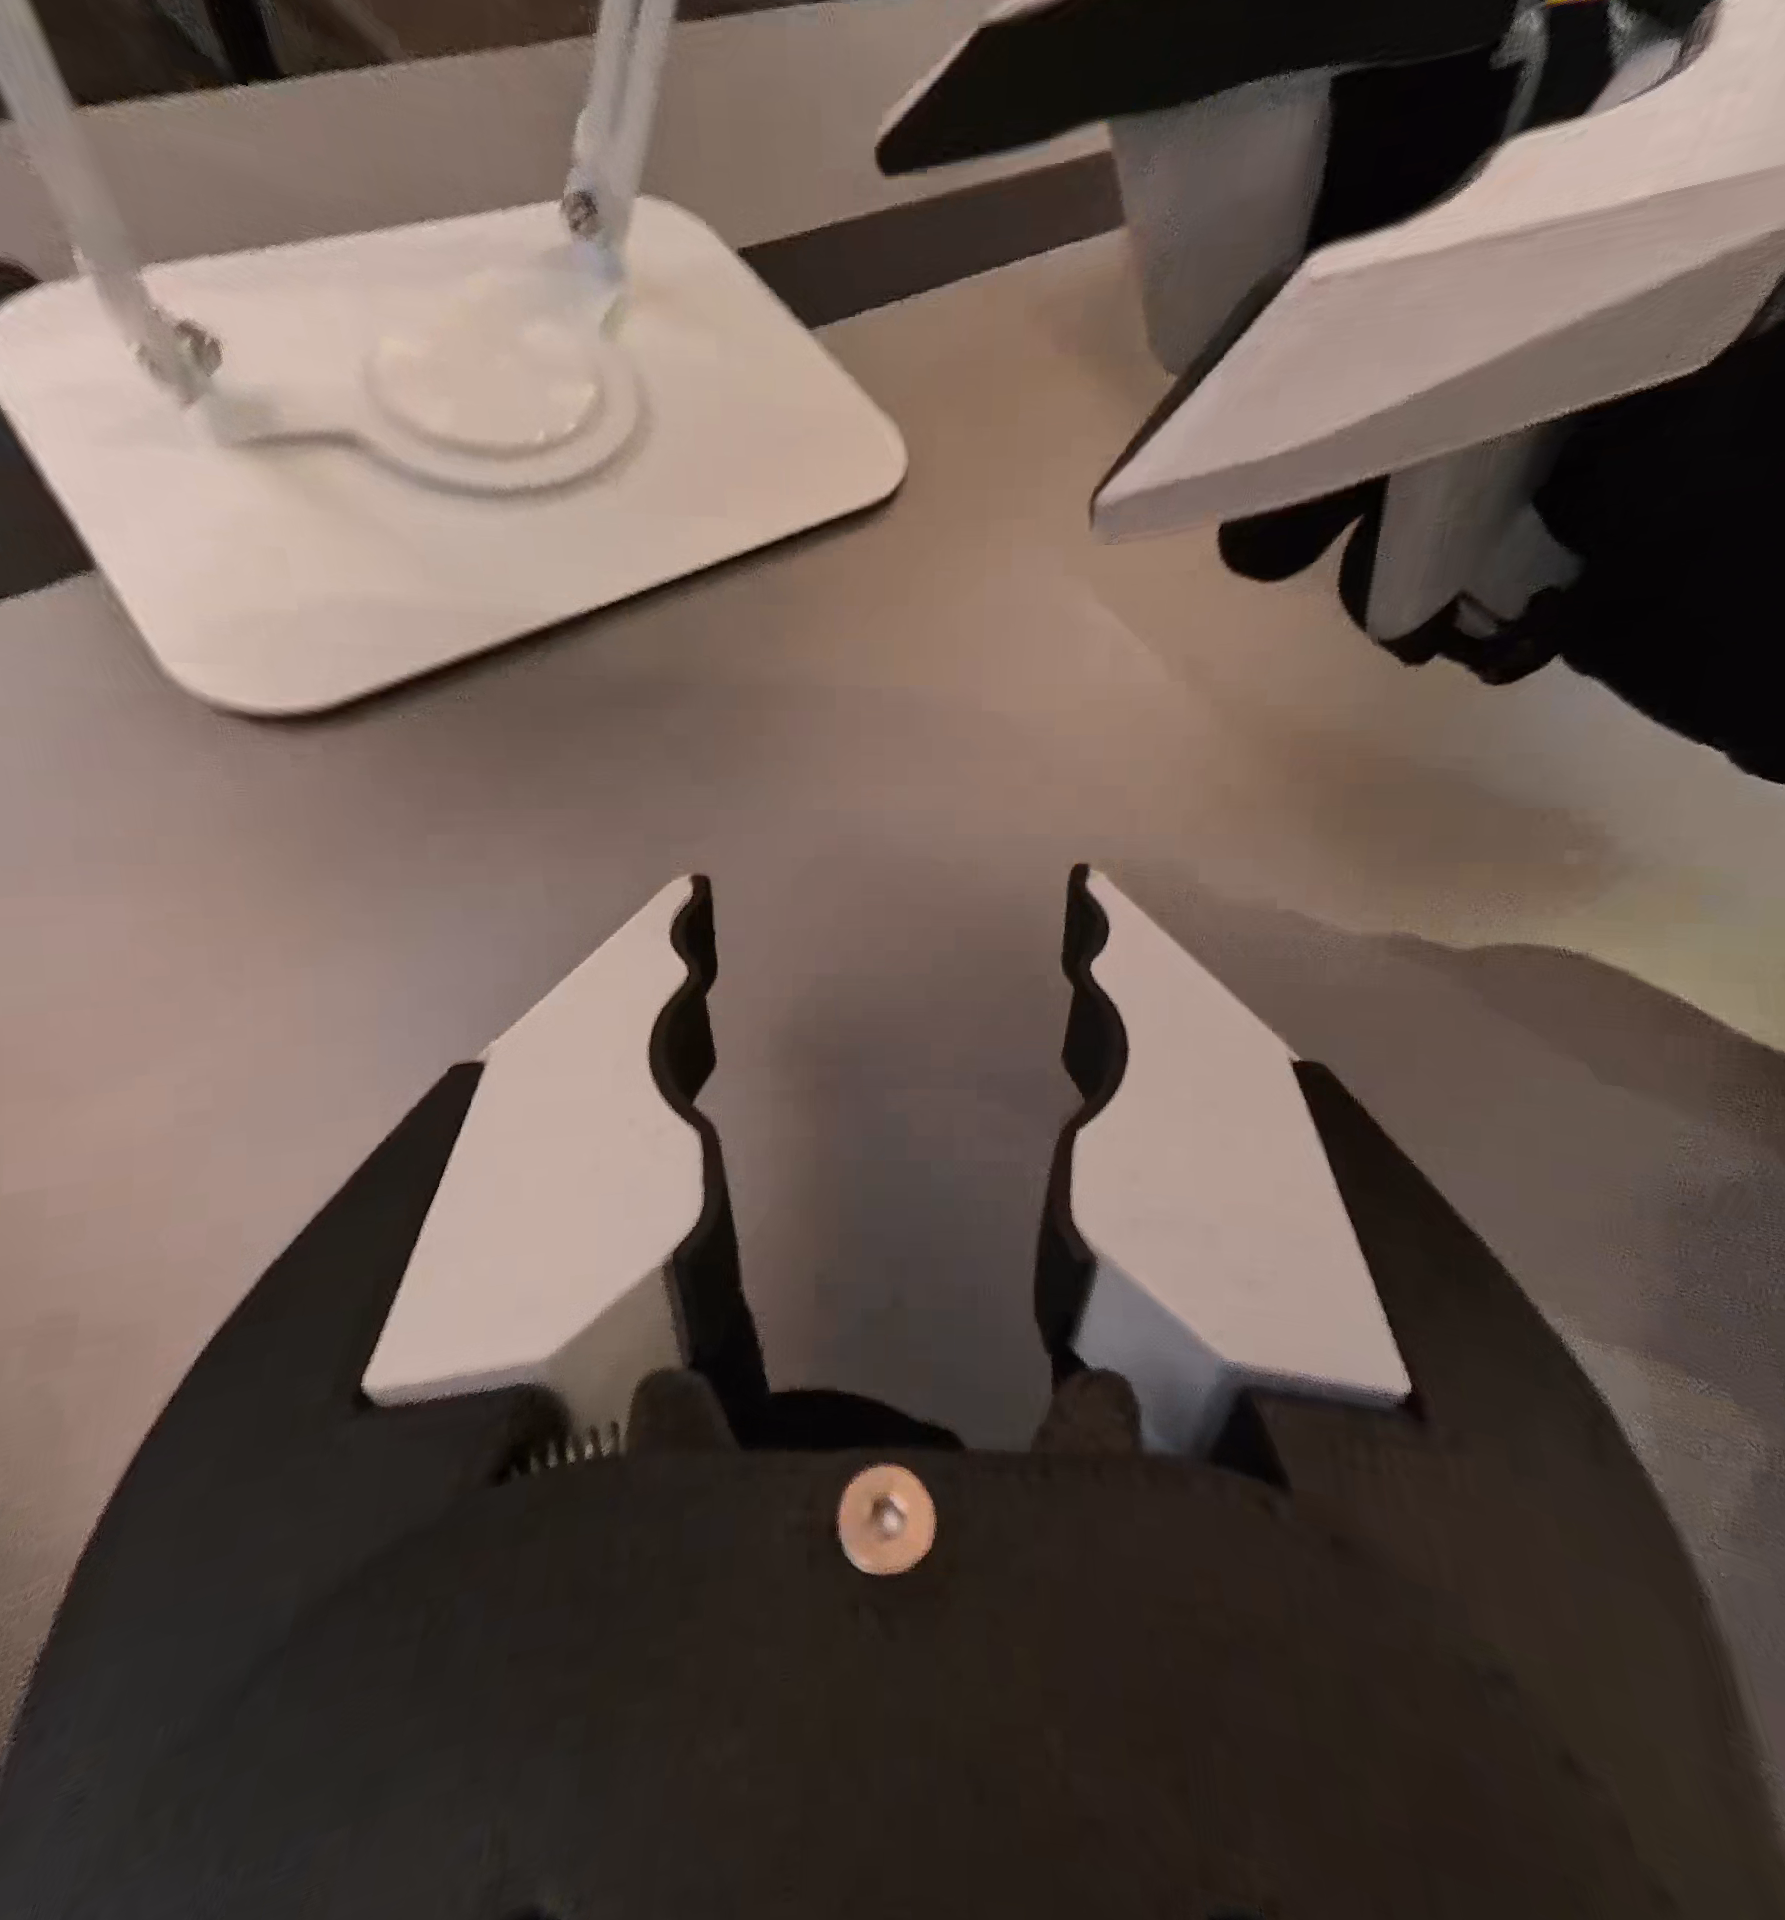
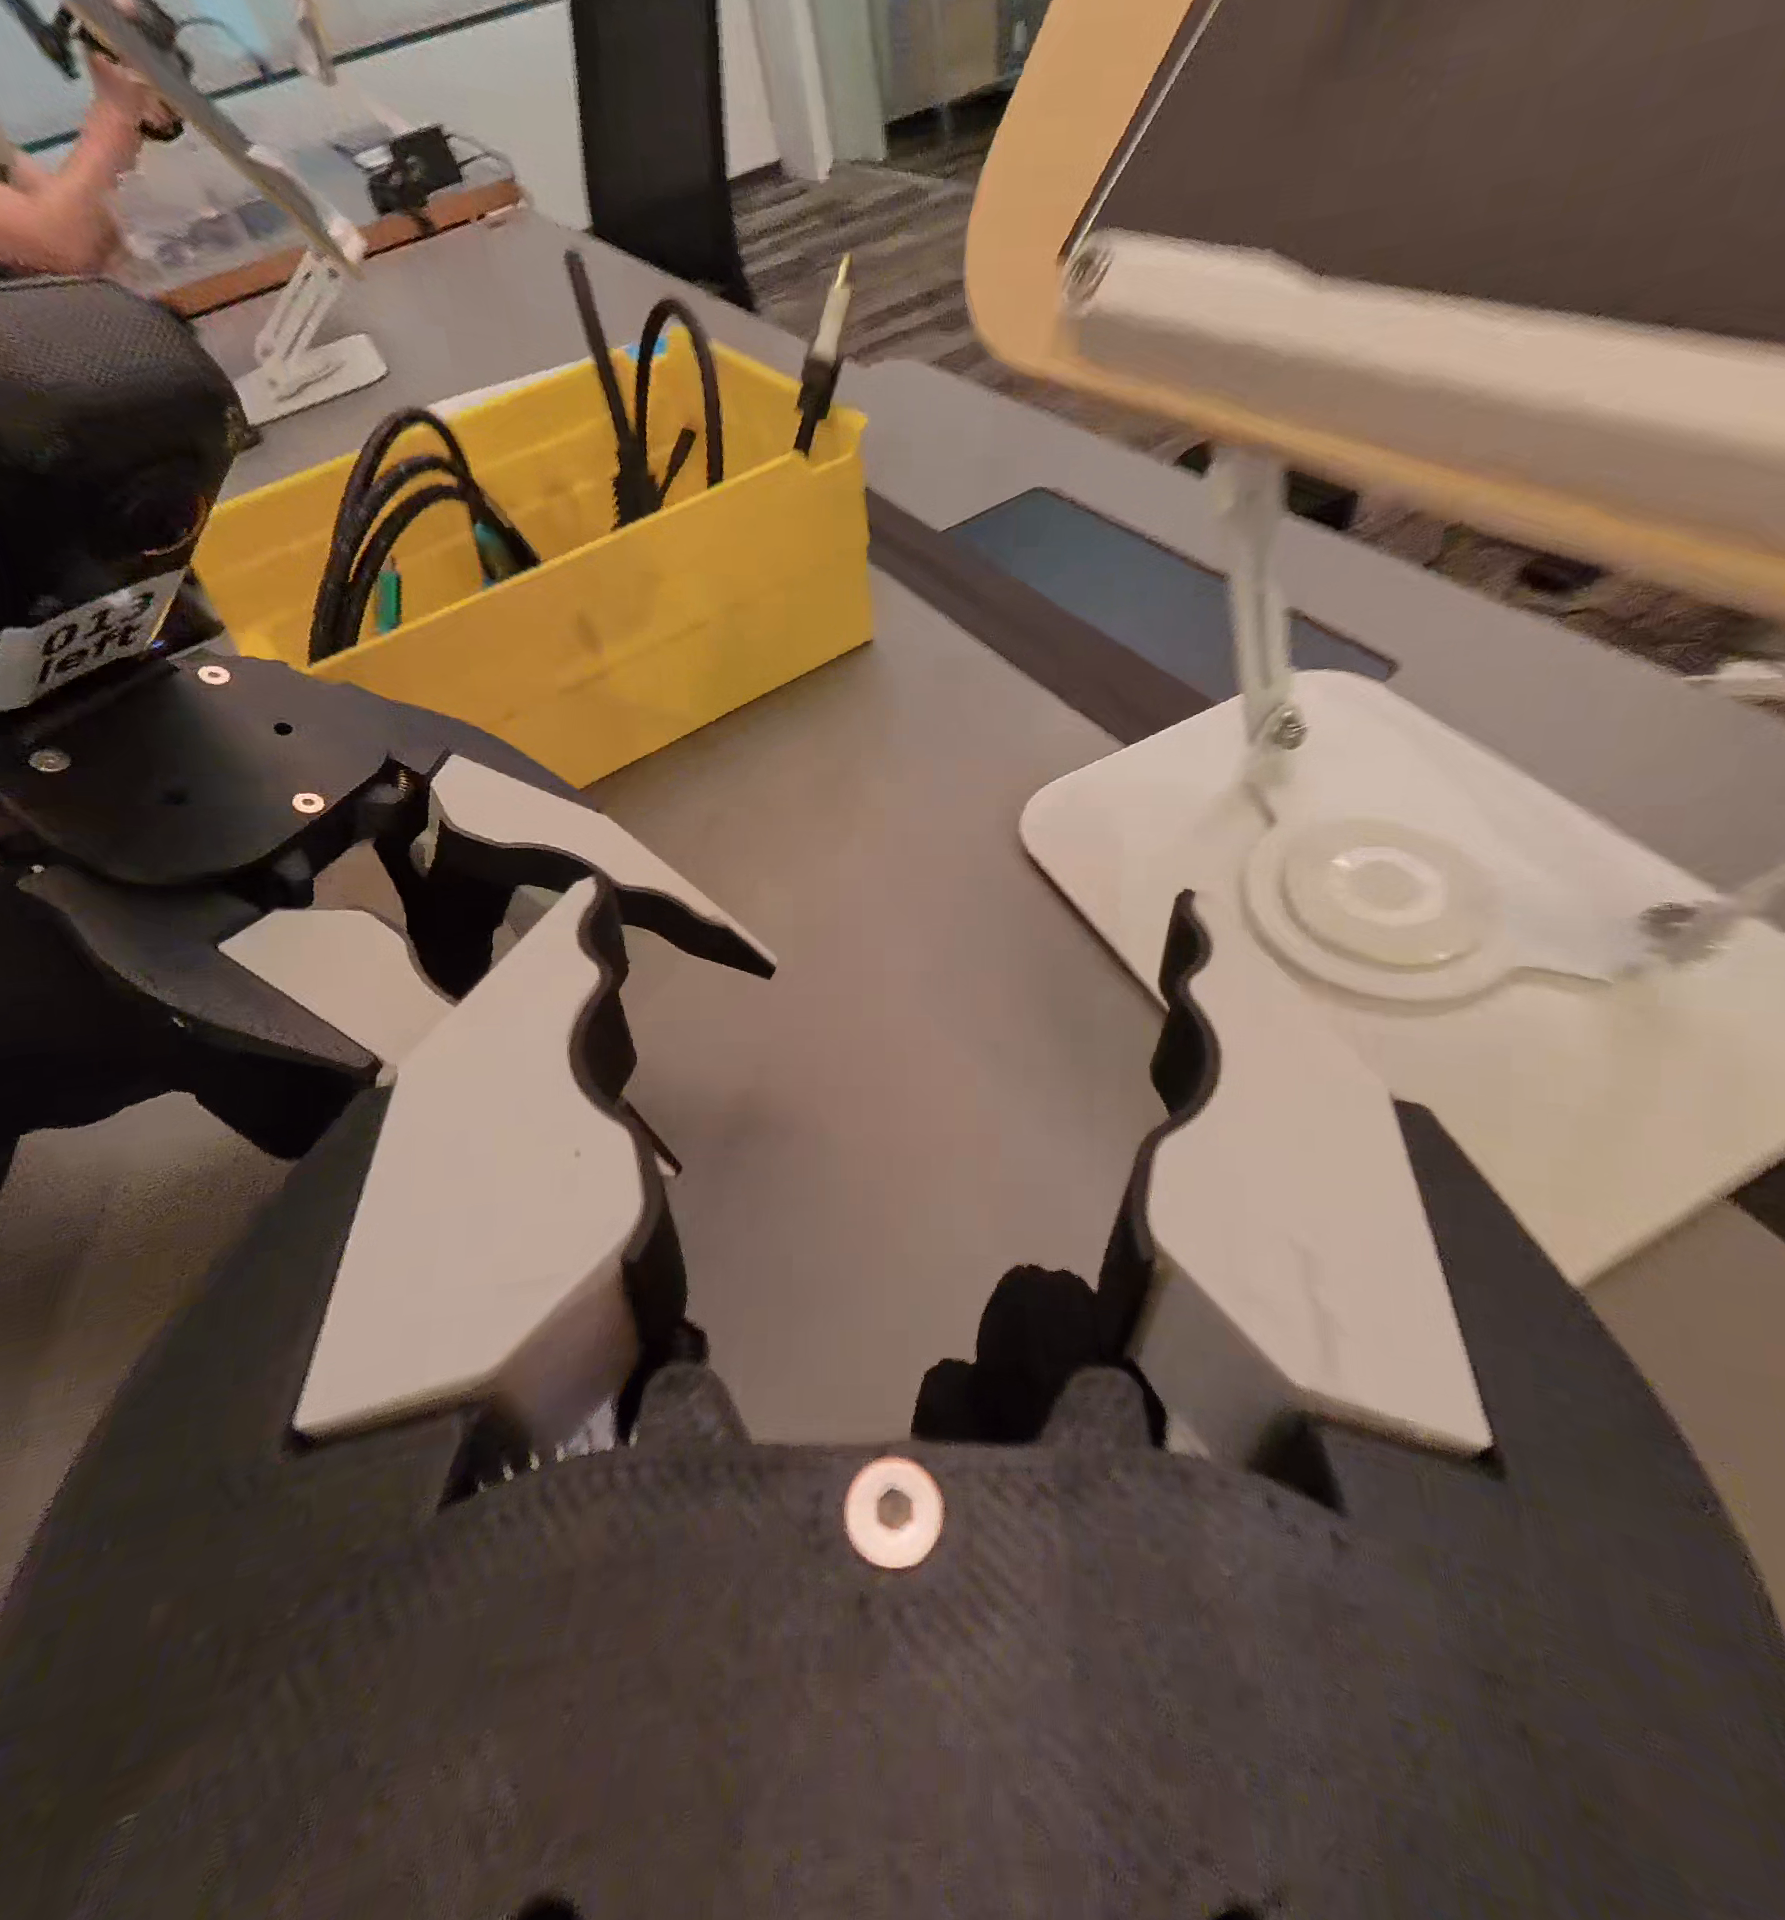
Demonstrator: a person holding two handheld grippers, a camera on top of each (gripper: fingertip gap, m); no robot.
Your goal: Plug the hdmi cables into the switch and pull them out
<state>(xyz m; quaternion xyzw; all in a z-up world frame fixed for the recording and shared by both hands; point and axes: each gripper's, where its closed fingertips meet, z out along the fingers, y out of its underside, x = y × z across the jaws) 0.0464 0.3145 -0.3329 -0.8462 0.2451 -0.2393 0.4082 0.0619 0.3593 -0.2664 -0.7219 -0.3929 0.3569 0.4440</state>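
Both empty tools (image 1: 888, 883) (image 2: 893, 904) gape, well short of the cables (image 2: 400, 520) in the yellow bin (image 2: 597, 634).

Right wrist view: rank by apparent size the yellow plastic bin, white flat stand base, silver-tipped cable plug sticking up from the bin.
1-2. Yellow plastic bin and white flat stand base: similar, base nearer the camera, so unsure.
3. Silver-tipped cable plug: clearly smallest.

Cables (image 2: 400, 530) in bin (image 2: 659, 634), left of stand (image 2: 1490, 1060), on table (image 2: 867, 831).

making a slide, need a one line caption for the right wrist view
Open right gripper over the grey table, left gripper alongside, yellow bin of black cables behind, white stand base at right.
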